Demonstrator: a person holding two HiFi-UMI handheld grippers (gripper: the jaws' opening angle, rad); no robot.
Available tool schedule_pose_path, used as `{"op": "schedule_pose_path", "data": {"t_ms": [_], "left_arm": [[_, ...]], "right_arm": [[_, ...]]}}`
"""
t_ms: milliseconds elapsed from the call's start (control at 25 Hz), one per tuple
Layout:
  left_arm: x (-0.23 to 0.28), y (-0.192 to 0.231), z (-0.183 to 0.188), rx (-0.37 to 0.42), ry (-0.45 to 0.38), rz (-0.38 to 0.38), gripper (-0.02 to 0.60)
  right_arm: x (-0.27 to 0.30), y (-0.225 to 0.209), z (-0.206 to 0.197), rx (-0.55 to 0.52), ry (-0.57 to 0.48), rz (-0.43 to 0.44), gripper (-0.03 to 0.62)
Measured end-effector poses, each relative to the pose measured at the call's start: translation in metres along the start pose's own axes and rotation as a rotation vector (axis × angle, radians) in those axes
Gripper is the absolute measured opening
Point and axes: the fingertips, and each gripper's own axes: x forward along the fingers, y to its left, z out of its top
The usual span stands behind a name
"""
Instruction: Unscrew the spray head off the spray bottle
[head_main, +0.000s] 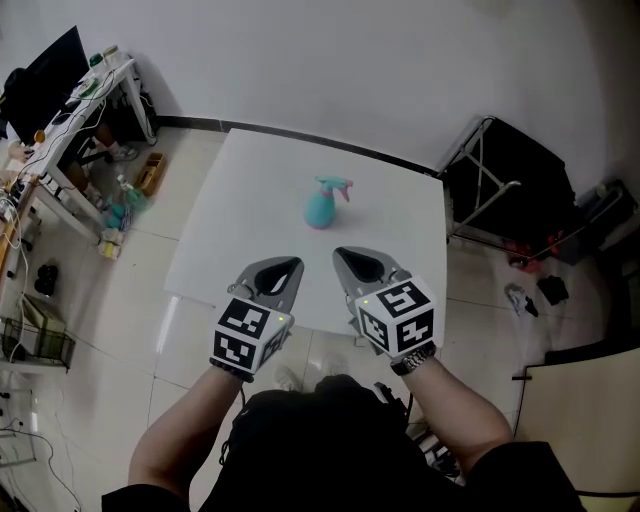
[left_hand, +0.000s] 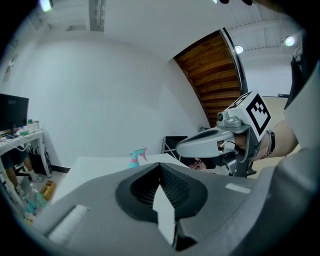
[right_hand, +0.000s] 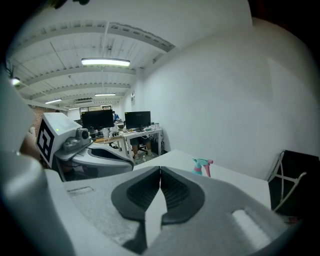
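Observation:
A teal spray bottle (head_main: 320, 208) with a teal and pink spray head (head_main: 336, 186) stands upright on the white table (head_main: 250, 200), toward its far middle. It also shows small in the left gripper view as the bottle (left_hand: 135, 157) and in the right gripper view as the bottle (right_hand: 201, 166). My left gripper (head_main: 292, 266) hovers over the table's near edge, shut and empty. Beside it my right gripper (head_main: 344, 254) is shut too, holding nothing. Both sit well short of the bottle. Each gripper sees the other: the right gripper (left_hand: 181, 148), the left gripper (right_hand: 131, 161).
A black folding stand (head_main: 505, 180) is to the right of the table. Desks with monitors and clutter (head_main: 60, 110) line the left side. Bottles and small items (head_main: 118, 205) stand on the tiled floor at left. A white wall lies behind the table.

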Motion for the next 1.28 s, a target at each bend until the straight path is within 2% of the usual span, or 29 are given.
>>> {"op": "schedule_pose_path", "data": {"t_ms": [80,520,720,1040,1280], "left_arm": [[0.003,0.005,0.000,-0.005,0.000,0.001,0.012],[0.036,0.024,0.001,-0.016,0.002,0.007,0.014],[0.056,0.029,0.001,-0.028,0.010,0.017,0.014],[0.083,0.042,-0.006,-0.053,0.045,0.024,0.038],[0.102,0.045,-0.011,-0.066,0.070,0.029,0.058]], "right_arm": [[0.006,-0.006,0.004,-0.018,0.015,0.006,0.043],[0.037,-0.045,0.009,-0.098,0.072,0.019,0.072],[0.050,-0.069,0.011,-0.144,0.102,0.036,0.105],[0.072,-0.103,0.002,-0.159,0.151,0.045,0.164],[0.088,-0.118,0.006,-0.242,0.187,0.083,0.206]]}}
